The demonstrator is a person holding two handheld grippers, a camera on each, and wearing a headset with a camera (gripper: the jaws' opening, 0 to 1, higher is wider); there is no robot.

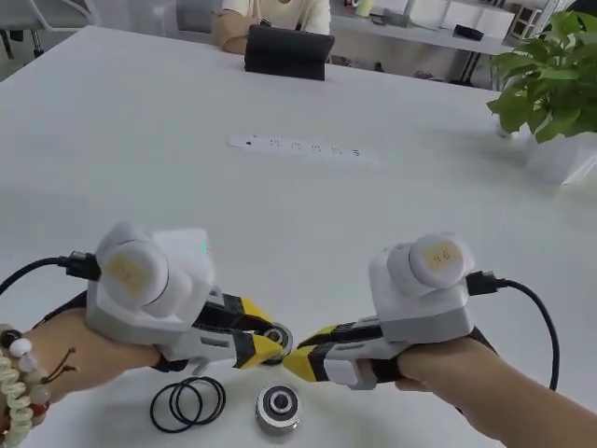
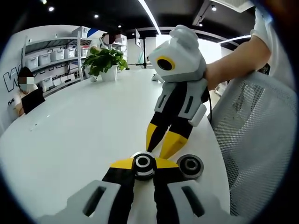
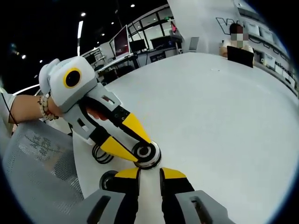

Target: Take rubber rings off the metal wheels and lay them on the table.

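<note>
Left gripper (image 1: pixel 272 336) pinches a shiny round metal wheel (image 2: pixel 144 165) with a dark centre; right gripper (image 1: pixel 300 355) is slightly spread, empty. Head view catches thin black rubber rings (image 1: pixel 187 403) at 9 o'clock of the second wheel (image 1: pixel 279 408).

A white power strip (image 1: pixel 303 147) lies ahead, a potted plant (image 1: pixel 552 84) to its right, a dark laptop (image 1: pixel 287 51) beyond it.

White table (image 1: pixel 280 196) bears rubber rings (image 1: pixel 187 403); wheel (image 1: pixel 279 408); perhaps a power strip (image 1: pixel 303 147).
</note>
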